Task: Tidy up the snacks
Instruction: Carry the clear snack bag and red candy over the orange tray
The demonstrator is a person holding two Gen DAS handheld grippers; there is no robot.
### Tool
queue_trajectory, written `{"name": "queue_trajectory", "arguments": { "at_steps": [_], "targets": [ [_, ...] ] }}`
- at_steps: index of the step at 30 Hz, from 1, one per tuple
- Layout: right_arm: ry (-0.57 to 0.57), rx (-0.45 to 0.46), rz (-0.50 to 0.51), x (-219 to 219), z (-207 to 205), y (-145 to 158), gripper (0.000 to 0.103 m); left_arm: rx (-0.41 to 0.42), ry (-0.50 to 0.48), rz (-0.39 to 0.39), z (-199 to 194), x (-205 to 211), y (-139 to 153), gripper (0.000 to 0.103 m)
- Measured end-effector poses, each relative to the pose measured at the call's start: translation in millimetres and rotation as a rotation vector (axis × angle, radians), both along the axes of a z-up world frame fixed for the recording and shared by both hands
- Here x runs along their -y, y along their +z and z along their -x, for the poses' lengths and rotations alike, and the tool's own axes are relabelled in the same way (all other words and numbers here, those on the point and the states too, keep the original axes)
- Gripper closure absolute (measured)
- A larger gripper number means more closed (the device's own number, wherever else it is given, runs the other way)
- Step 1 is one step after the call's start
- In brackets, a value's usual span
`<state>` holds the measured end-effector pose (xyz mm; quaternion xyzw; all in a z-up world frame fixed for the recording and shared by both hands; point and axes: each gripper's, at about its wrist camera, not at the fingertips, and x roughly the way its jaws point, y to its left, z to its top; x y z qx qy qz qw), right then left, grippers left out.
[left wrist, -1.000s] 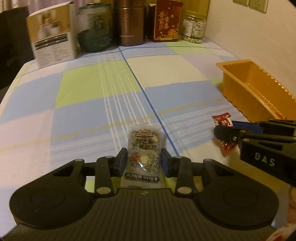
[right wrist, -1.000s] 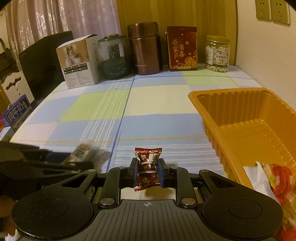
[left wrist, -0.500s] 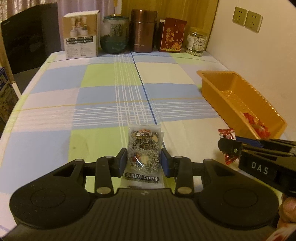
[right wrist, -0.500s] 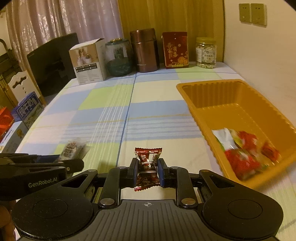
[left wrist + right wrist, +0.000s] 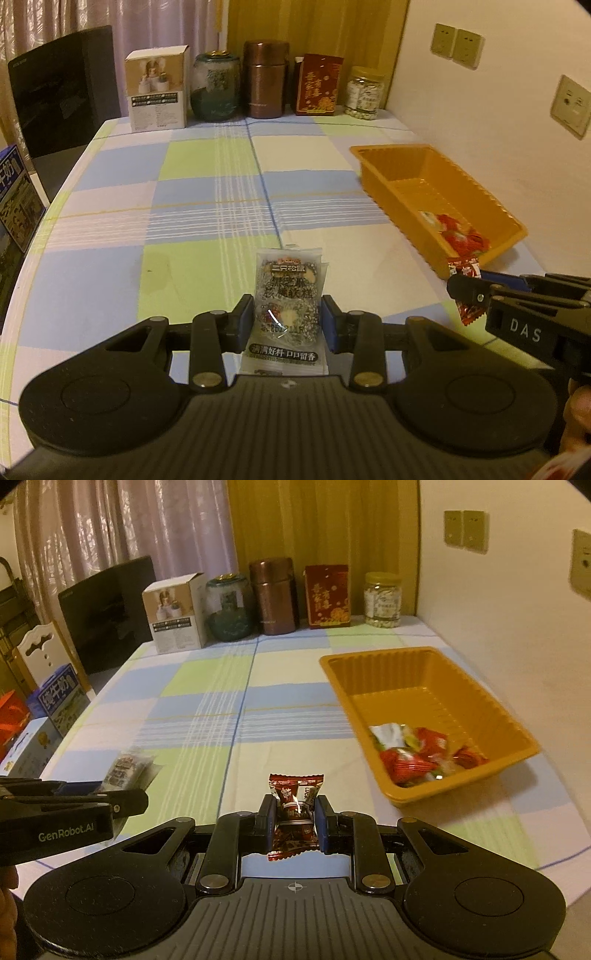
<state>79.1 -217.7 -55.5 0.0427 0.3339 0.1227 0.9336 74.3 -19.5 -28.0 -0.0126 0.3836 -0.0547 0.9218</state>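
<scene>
The left gripper has its fingers pinching a clear snack packet by its sides – the top of the wrapper reads 三只松鼠, and a strip at the bottom ends in 口口留香. The packet is held up above the checked cloth of the bench. Beside it, the right gripper has its fingers pinching a dark red wrapped candy; part of a word, "LUCK", shows on the wrapper. That candy is also held off the bench, near the orange tray's front corner.

The tray sits by the wall on the right – a small heap of red and silver wrapped sweets lies at its near end. The side of the left tool reads "GenRobot.AI", the side of the right one "DAS".

Along the far edge stand a white box, a green glass jar, a brown canister, a red carton with gold Chinese characters, and a clear jar of pale pieces. A blue box off the bench's left side reads 纯牛奶.
</scene>
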Motion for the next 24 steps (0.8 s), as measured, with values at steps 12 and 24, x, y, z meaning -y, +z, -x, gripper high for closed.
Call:
{"name": "queue_trajectory", "arguments": {
  "at_steps": [12, 24],
  "targets": [
    [-0.081, 0.027, -0.005, 44, 21, 14, 0.081, 0.030, -0.078, 0.010, 15, 36, 17, 0.069],
    [-0.151, 0.039, -0.018, 78, 25, 19, 0.081, 0.037, -0.131, 0.016, 12, 61, 24, 0.069]
  ]
}}
